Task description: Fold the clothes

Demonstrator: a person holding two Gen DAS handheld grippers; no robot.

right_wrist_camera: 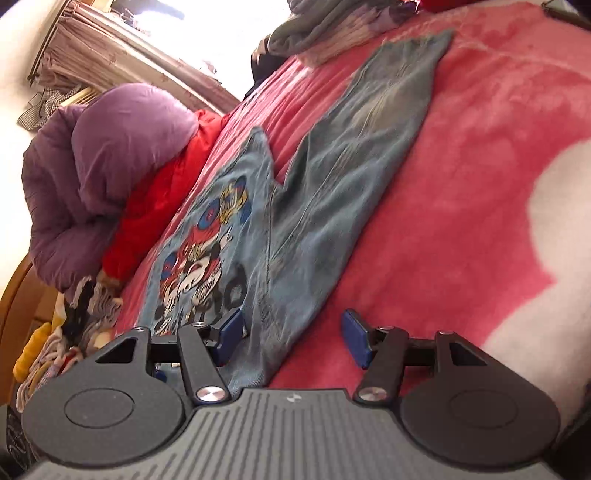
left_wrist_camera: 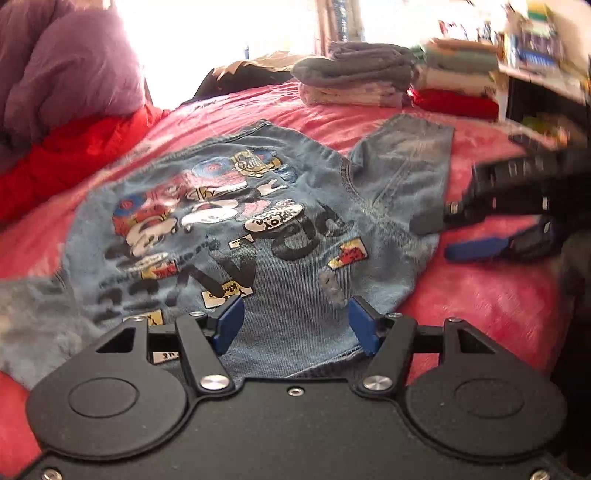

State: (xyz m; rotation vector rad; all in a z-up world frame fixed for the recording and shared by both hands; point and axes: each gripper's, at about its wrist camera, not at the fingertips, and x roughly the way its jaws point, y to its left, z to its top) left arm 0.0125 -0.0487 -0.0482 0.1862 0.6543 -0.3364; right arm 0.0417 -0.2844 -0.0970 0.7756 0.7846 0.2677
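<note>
A home bedroom: a bed with a pink blanket (left_wrist_camera: pixel 480 295), purple duvet (left_wrist_camera: pixel 70 70), and folded clothes (left_wrist_camera: pixel 354 74).

The jacket's (left_wrist_camera: pixel 236 236) near hem is hidden under the left gripper (left_wrist_camera: pixel 295 325), and its left sleeve runs off the left wrist picture's edge, blurred. The shelf (left_wrist_camera: pixel 535 55) at upper right is smeared beyond reading. The right gripper (left_wrist_camera: pixel 480 232) is blurred there. The window (left_wrist_camera: pixel 221 33) is blown out white.

A printed denim jacket (left_wrist_camera: pixel 236 221) lies spread on the pink blanket (left_wrist_camera: pixel 480 295) — the left gripper (left_wrist_camera: pixel 295 325) hovers spread-jawed over its hem.
</note>
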